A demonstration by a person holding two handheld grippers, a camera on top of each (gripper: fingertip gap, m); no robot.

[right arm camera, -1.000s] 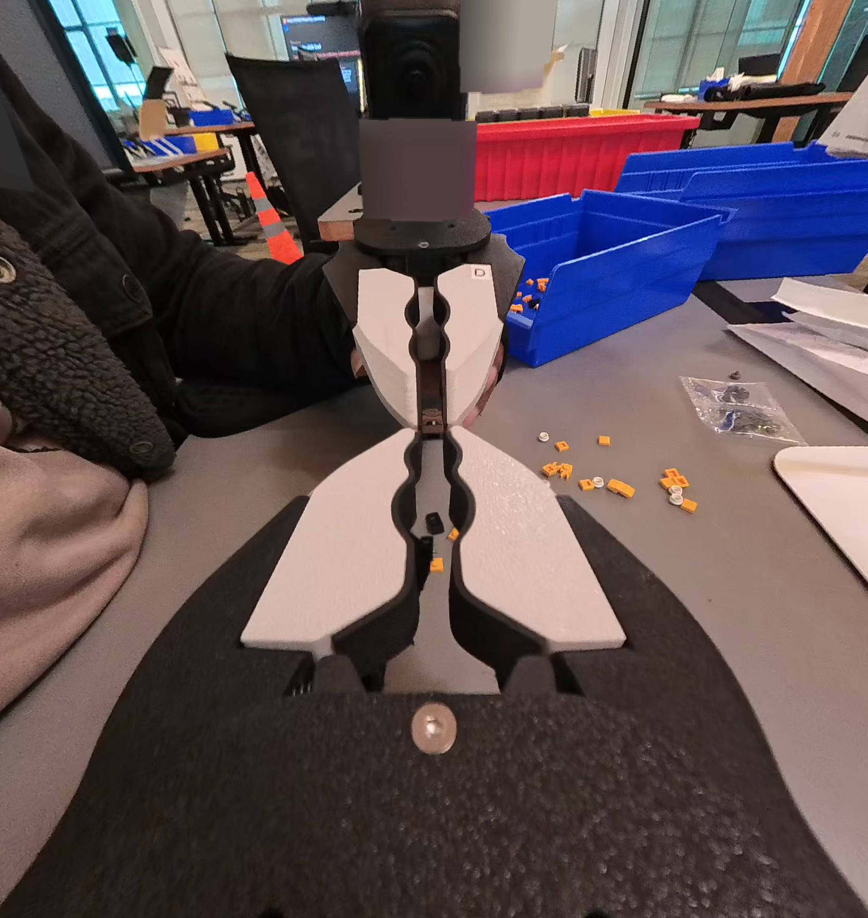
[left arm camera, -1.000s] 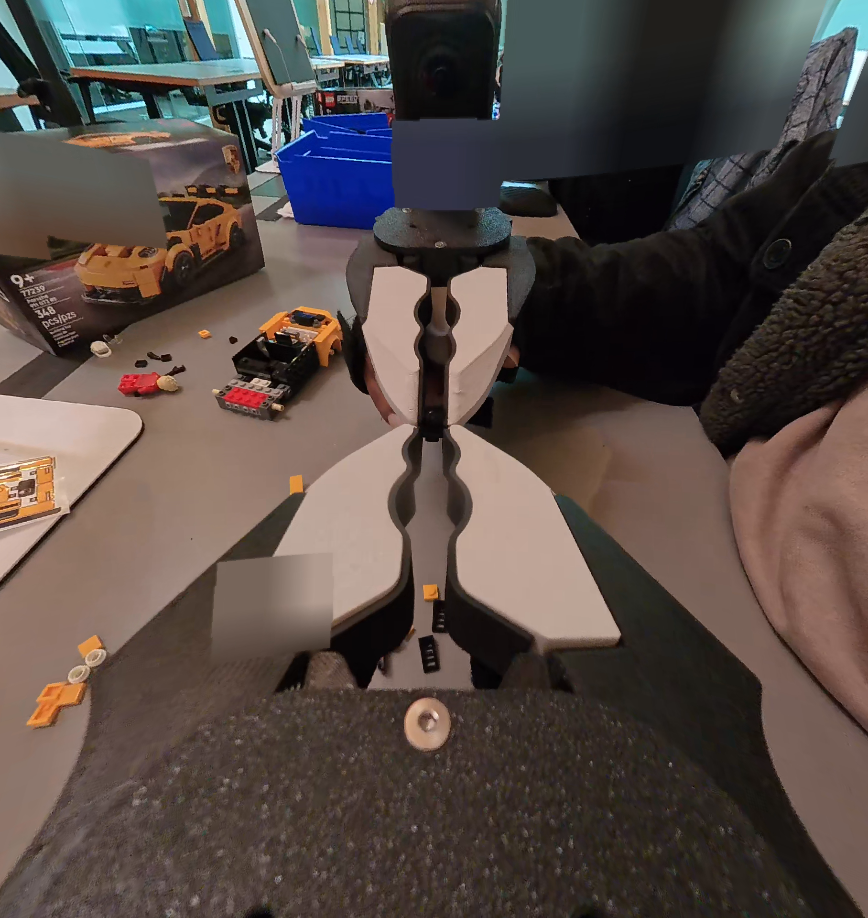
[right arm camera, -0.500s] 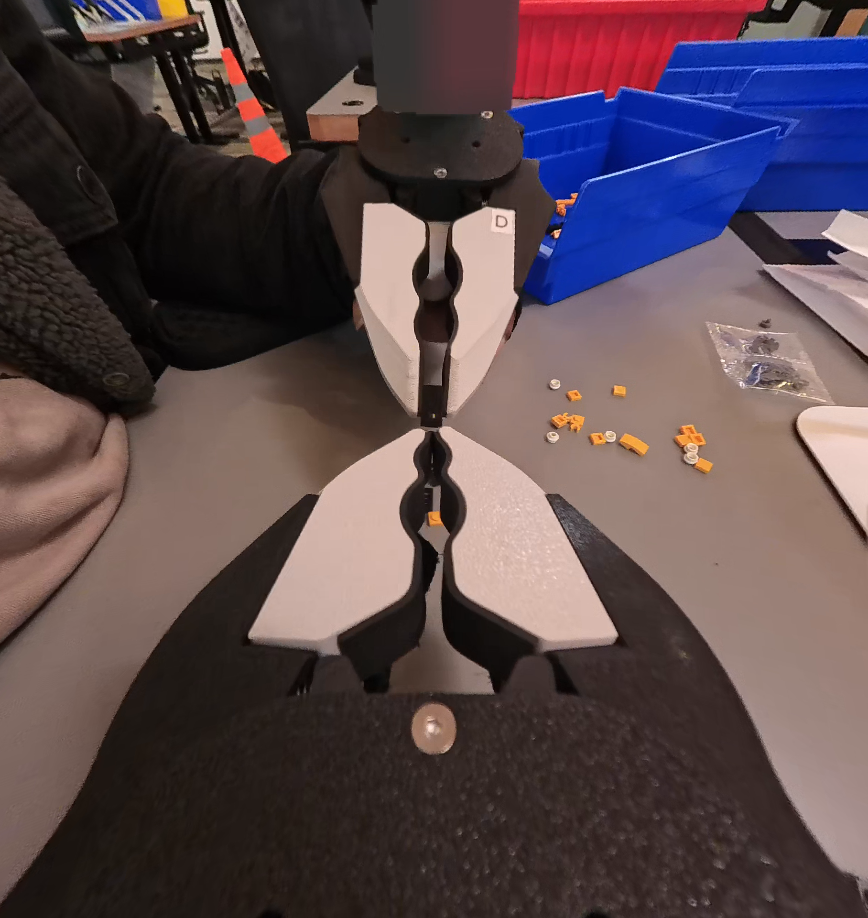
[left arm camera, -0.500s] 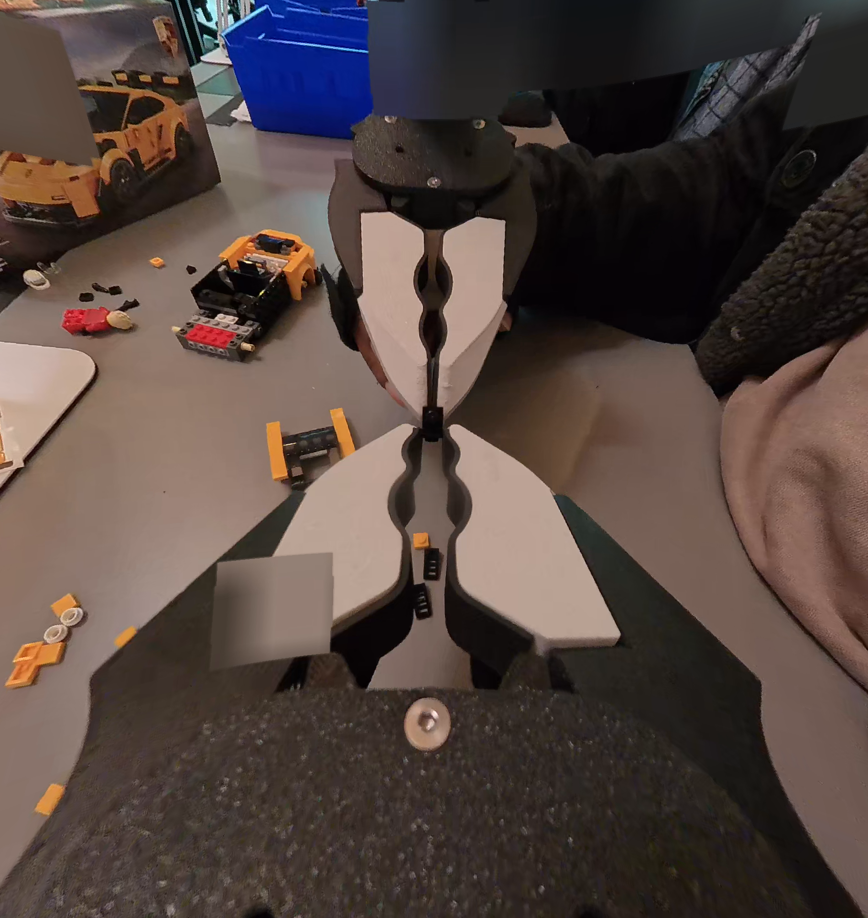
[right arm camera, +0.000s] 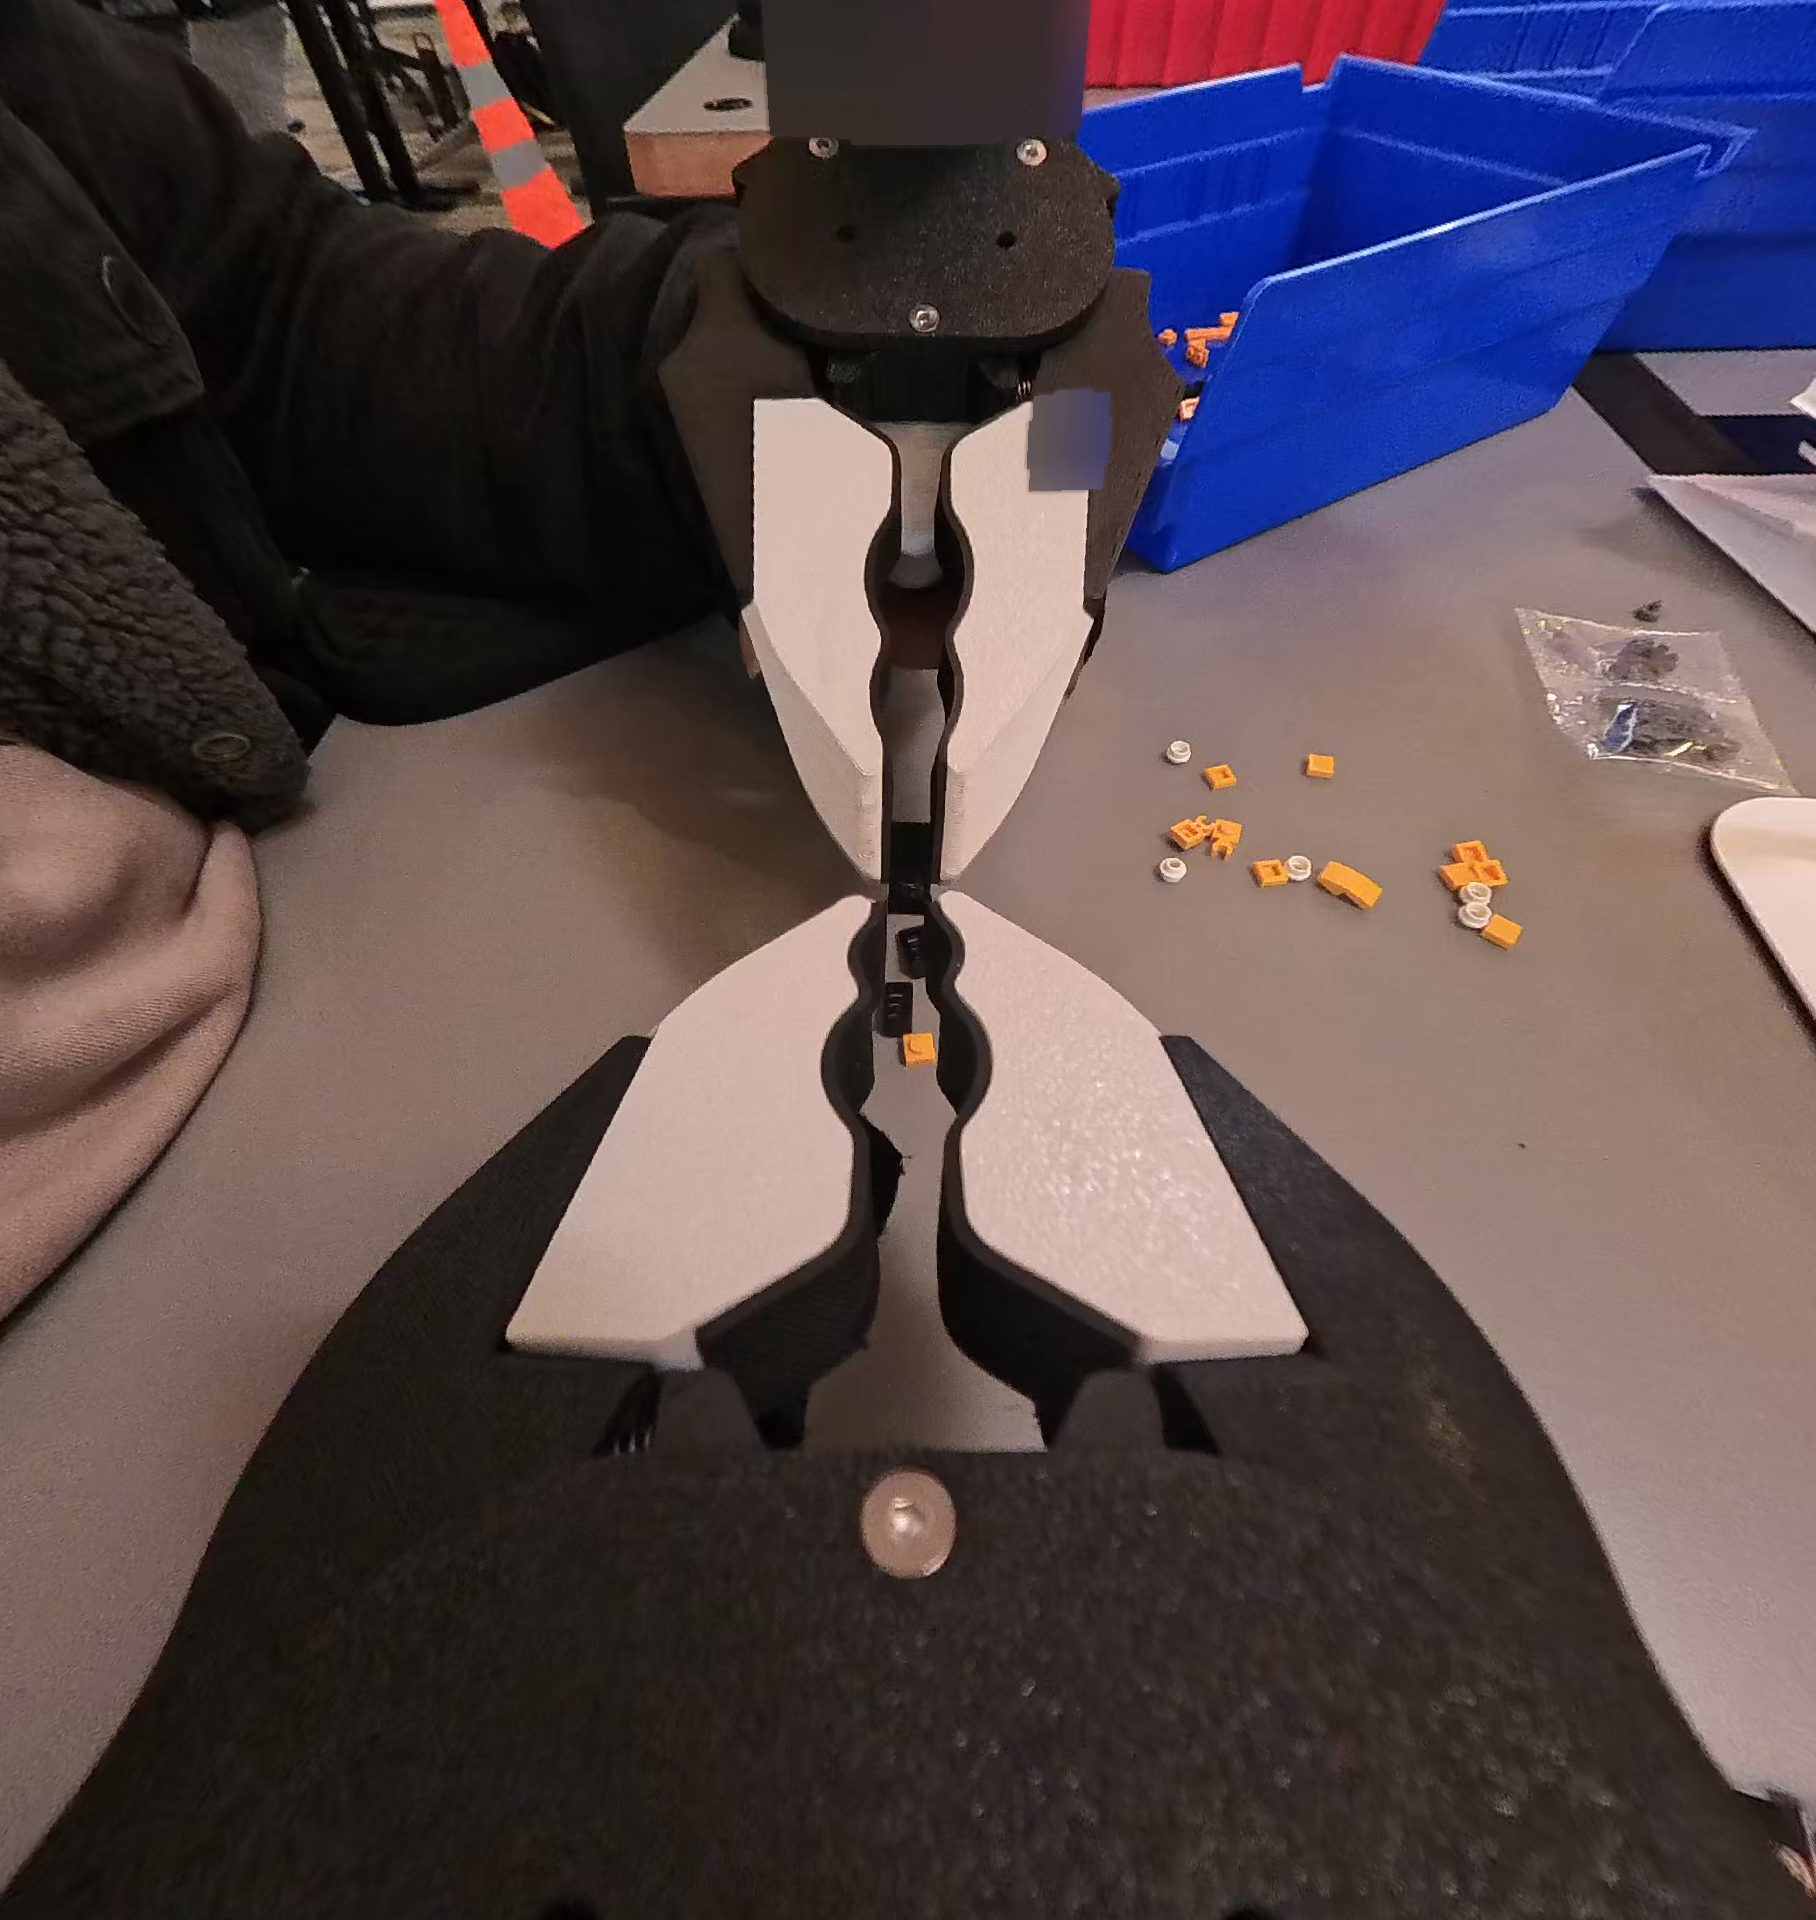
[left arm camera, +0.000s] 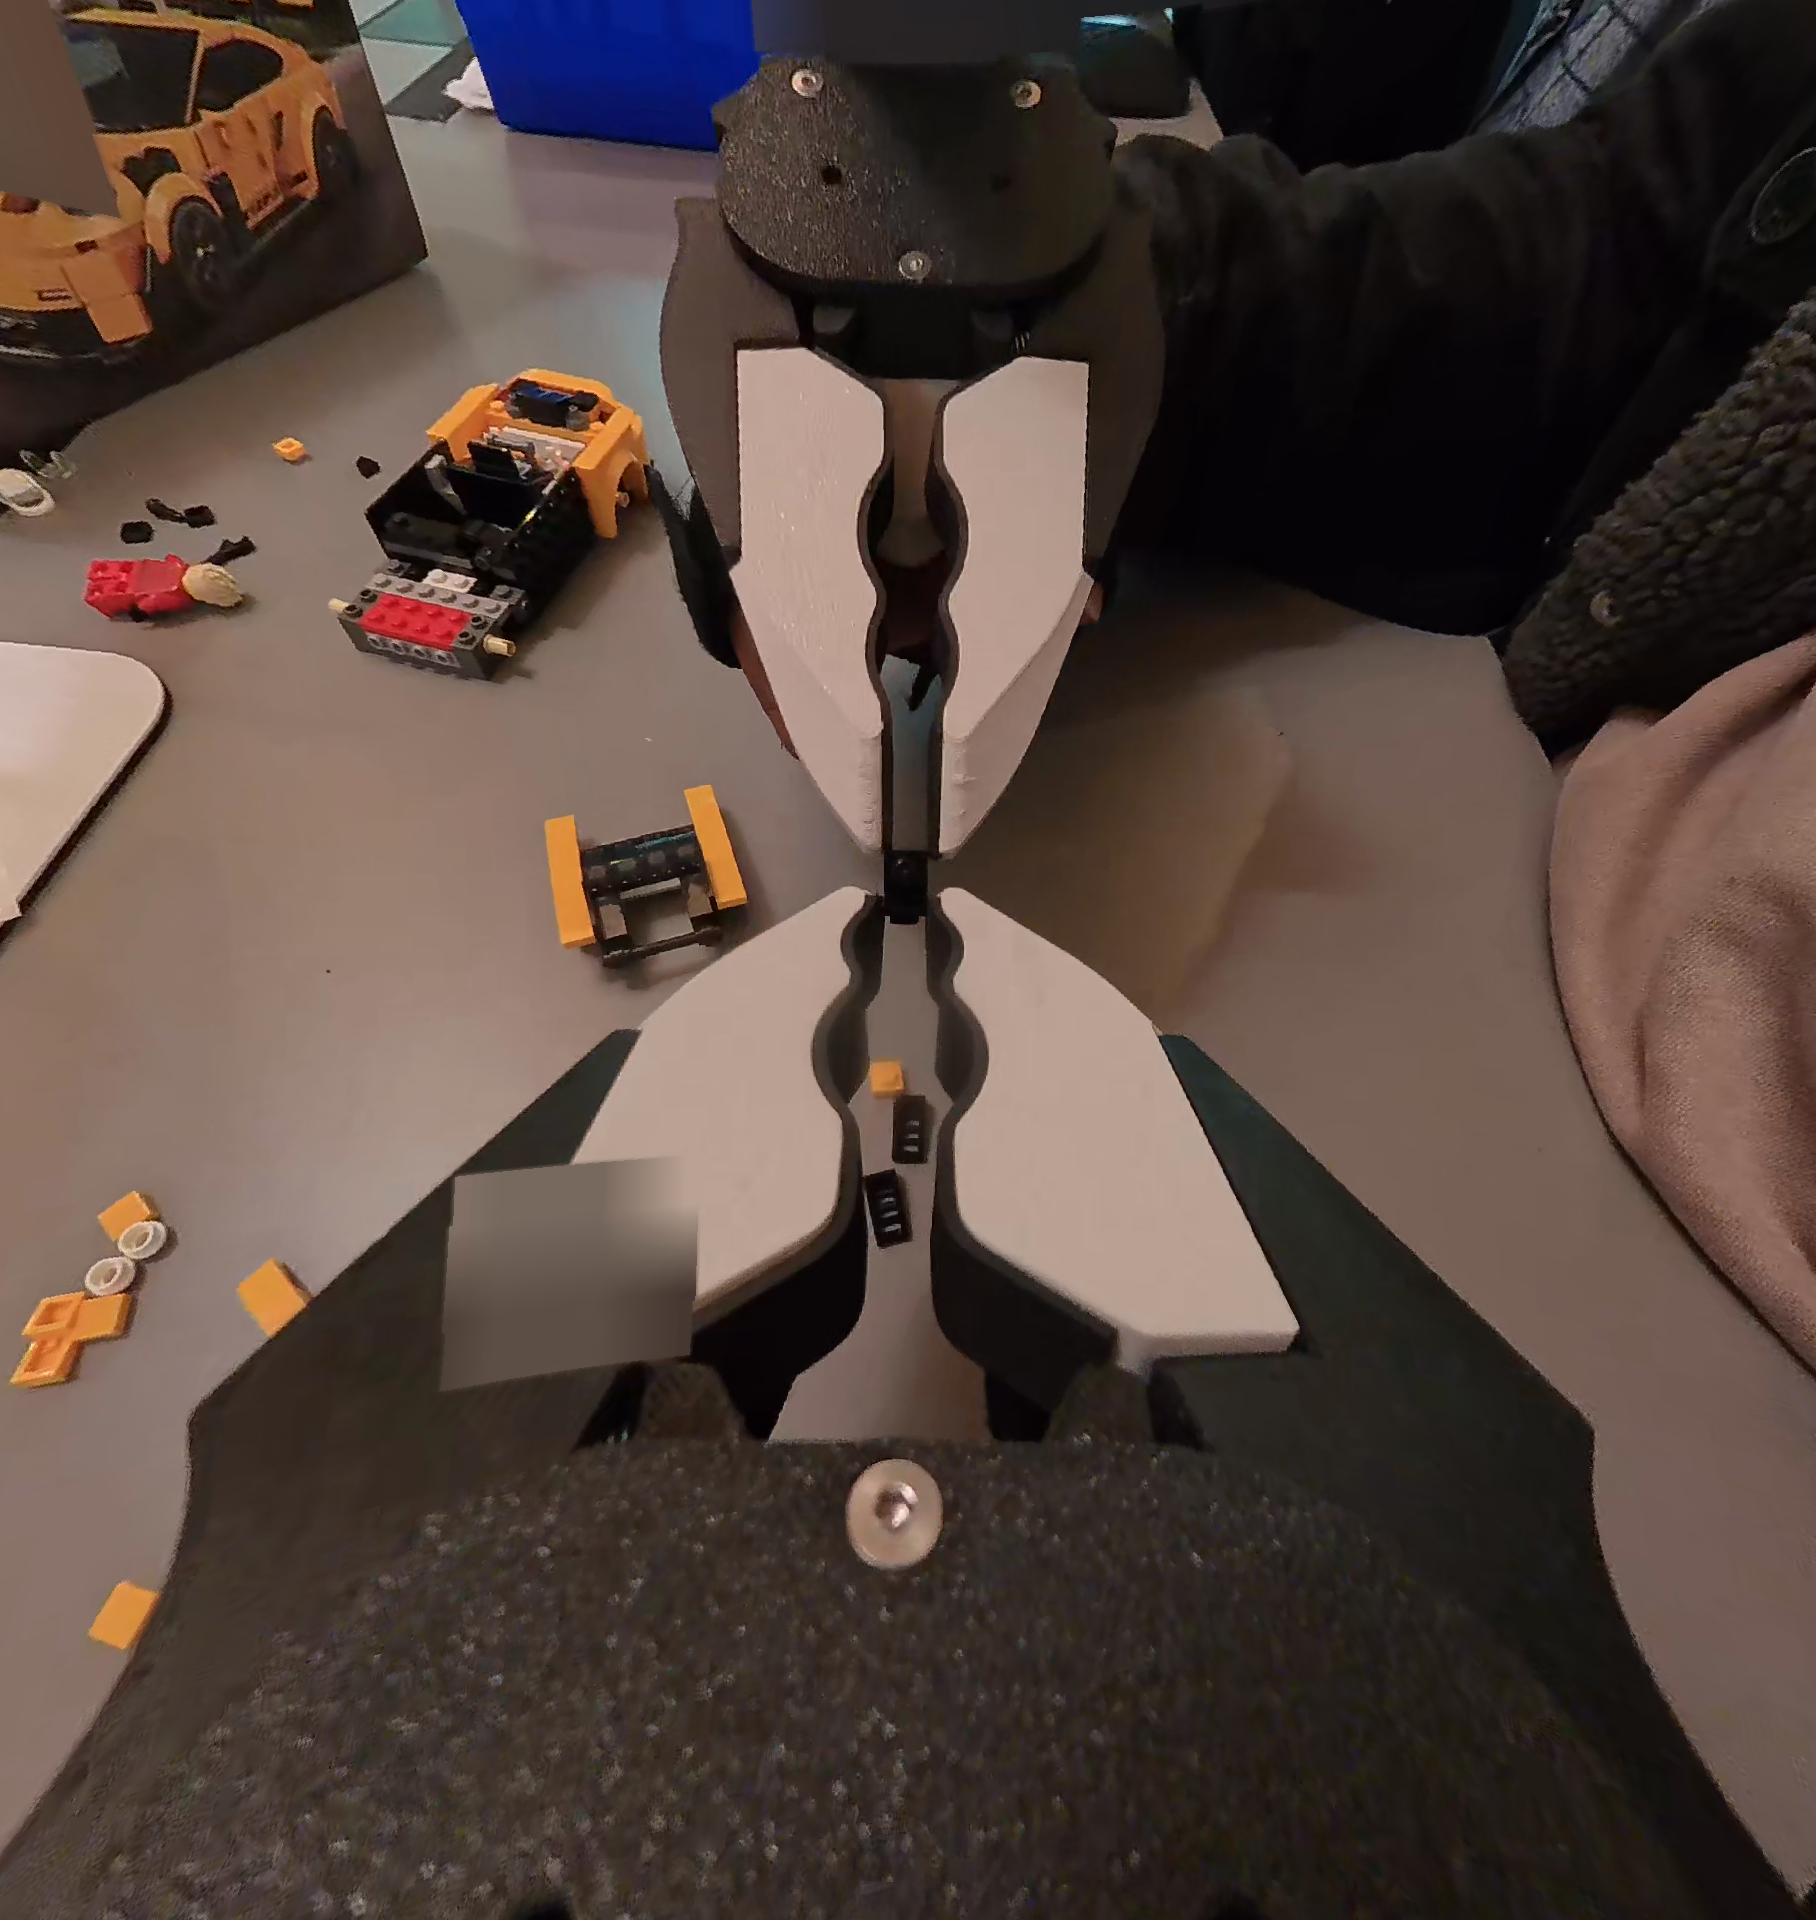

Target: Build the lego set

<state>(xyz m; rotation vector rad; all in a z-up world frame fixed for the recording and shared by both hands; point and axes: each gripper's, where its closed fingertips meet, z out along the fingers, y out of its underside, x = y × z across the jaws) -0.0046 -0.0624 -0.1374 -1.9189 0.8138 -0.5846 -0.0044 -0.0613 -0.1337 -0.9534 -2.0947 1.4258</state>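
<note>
My left gripper and my right gripper meet tip to tip above the grey table. Both are shut on a small black lego piece held between the two pairs of tips; it also shows in the right wrist view. I cannot tell if it is one piece or two pressed together. The partly built orange and black car lies at the far left. A small black and orange sub-assembly lies left of the tips. Two black grille tiles and an orange tile lie on the table under the left gripper.
The lego box, red minifigure parts and loose orange pieces are on the left. A blue bin, scattered orange pieces, a parts bag and a white tray are on the right. A person's dark sleeves hold both grippers. Both grippers' tips are close together, under 4 cm apart. The orange tile is about 7 centimeters from my left fingertips. My right wrist view looks at it from another angle.
Both grippers have tilted down toward the table while staying tip to tip on the black piece. The black and orange sub-assembly has come into the left wrist view.
</note>
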